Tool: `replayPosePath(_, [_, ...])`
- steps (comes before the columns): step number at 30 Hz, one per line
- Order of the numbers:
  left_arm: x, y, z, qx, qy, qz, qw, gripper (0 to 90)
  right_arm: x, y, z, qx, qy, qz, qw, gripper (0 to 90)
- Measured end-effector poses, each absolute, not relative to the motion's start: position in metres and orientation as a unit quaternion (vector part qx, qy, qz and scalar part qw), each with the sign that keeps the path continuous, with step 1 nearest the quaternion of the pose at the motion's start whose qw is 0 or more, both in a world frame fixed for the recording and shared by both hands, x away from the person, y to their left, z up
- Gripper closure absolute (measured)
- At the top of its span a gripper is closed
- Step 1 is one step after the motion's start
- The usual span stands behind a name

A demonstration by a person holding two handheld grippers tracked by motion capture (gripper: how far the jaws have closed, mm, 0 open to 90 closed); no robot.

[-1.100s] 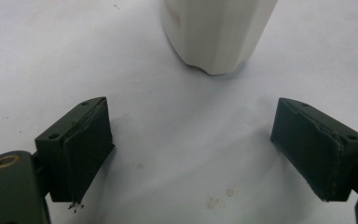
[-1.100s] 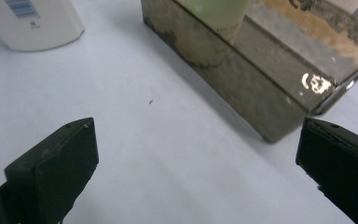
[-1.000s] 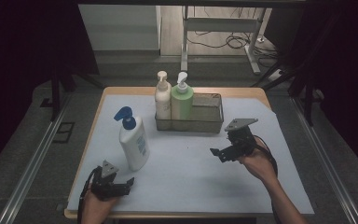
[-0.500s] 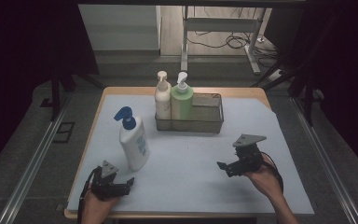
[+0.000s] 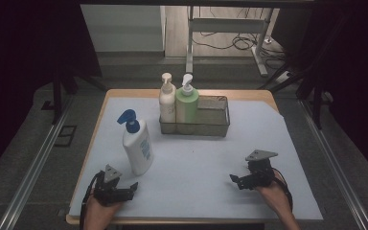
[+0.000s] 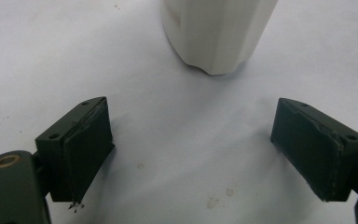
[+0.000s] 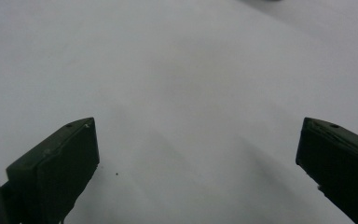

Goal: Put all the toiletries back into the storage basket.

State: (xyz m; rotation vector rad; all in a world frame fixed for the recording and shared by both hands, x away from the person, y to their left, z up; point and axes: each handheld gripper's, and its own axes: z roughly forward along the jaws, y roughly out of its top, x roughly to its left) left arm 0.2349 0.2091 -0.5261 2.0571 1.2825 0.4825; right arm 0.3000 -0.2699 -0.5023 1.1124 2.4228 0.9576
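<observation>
1. The white plastic pump bottle (image 5: 138, 151) at nine o'clock has a blue pump head and a blue-printed label.
2. At twelve o'clock, the grey wire-mesh basket (image 5: 214, 117) holds a cream pump bottle (image 5: 166, 103) and a light green pump bottle (image 5: 187, 106), both with white pumps.
3. The pale white-grey sheet (image 5: 196, 167) covers a tan wooden table (image 5: 124, 92).
4. Both grippers' jaws are black.

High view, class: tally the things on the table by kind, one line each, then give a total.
Pump bottles: 3 (white with blue pump, cream, green)
Wire baskets: 1
Hand-held grippers: 2 (left, right)
Total: 6
</observation>
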Motion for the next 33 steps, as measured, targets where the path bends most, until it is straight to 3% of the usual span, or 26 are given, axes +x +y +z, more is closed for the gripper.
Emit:
replayPosePath(6, [0.235,0.209,-0.526,0.786,0.49,0.184,0.329,12.3,0.3,-0.275,-0.52,0.401,0.842,0.327,0.152,0.0])
replayPosePath(17, [0.236,0.211,-0.524,0.787,0.49,0.182,0.328,14.7,0.298,-0.276,-0.522,0.4,0.839,0.335,0.158,0.0])
replayPosePath(33, [0.245,0.227,-0.513,0.775,0.504,0.179,0.336,41.6,0.298,-0.276,-0.522,0.401,0.839,0.334,0.157,0.0])
